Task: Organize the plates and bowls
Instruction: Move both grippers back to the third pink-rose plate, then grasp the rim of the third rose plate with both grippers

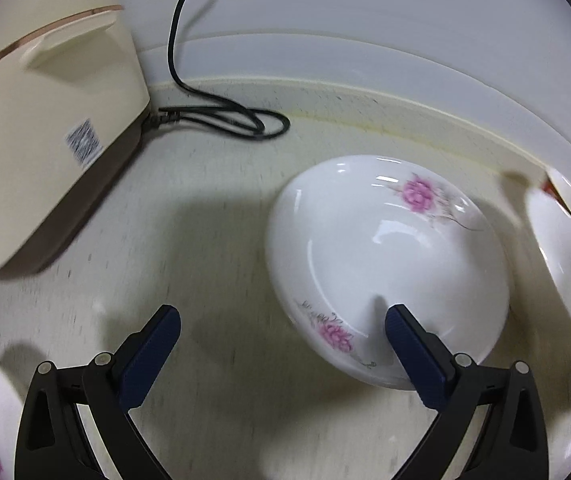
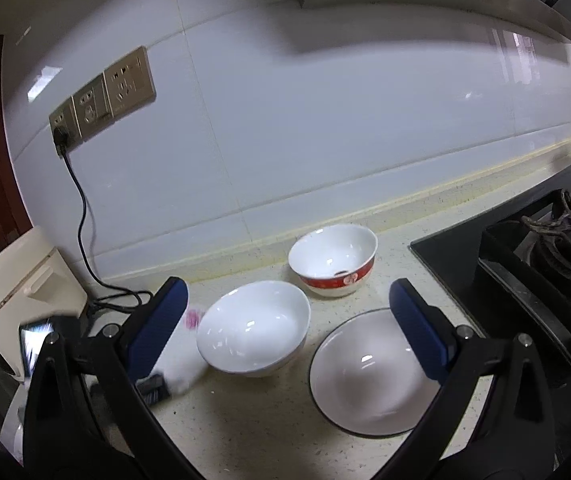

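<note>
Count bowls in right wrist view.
2: plain white bowl at centre, red-banded bowl behind it near the wall. The dark-rimmed dish looks like a plate. Others may be hidden behind the fingers.

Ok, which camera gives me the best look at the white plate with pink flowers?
Left wrist: the white plate with pink flowers fills the middle, both blooms visible, the open left gripper near its rim. Right wrist shows only a blurred sliver with a pink spot behind a finger.
</note>
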Demonstrator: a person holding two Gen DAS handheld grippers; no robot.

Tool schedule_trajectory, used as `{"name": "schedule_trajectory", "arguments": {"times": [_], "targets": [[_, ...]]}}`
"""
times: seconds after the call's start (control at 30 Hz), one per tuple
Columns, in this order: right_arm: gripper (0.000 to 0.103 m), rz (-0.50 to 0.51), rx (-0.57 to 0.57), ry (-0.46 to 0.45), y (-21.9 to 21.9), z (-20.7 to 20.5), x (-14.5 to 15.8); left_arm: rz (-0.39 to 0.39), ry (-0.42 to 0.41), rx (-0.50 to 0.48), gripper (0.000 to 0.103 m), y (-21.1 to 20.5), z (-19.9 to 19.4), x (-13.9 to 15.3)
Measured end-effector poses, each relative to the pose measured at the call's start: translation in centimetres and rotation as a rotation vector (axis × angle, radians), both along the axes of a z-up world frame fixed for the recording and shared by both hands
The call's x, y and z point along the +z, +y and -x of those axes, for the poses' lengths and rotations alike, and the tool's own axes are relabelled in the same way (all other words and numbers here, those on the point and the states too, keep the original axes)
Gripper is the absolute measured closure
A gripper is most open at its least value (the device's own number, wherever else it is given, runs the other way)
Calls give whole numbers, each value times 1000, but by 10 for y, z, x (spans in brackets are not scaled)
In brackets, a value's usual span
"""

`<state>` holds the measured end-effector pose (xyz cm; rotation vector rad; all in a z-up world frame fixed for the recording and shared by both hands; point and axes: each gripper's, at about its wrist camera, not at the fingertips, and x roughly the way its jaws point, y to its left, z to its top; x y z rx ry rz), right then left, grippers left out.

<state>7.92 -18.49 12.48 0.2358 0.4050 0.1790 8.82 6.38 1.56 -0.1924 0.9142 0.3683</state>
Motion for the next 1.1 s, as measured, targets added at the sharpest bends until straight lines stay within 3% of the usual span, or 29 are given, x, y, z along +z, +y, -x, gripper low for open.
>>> {"name": "schedule_trajectory", "arguments": {"times": [0.17, 0.3, 0.43, 0.53, 0.73, 0.83, 0.97, 1.1], "targets": [[2, -60, 37, -36, -8, 4, 4, 57, -4, -94, 0, -15, 42, -3], [2, -134, 146, -59, -10, 8, 6, 75, -17, -256, 0, -34, 62, -2], [2, -131, 252, -78, 1, 11, 6, 190, -197, -193, 1, -12, 87, 11], [2, -145, 342, -50, 10, 9, 3, 291, -249, -176, 1, -3, 95, 10], [2, -74, 413, -21, 33, 16, -6, 308, -204, -167, 1, -2, 82, 4], [2, -64, 453, 36, 39, 17, -21, 309, -200, -161, 1, 7, 78, -1], [2, 18, 453, 80, 47, 22, -34, 308, -203, -161, 1, 7, 81, -2], [2, 24, 441, 140, 48, 21, -48, 308, -200, -164, 1, 7, 82, -2]]}}
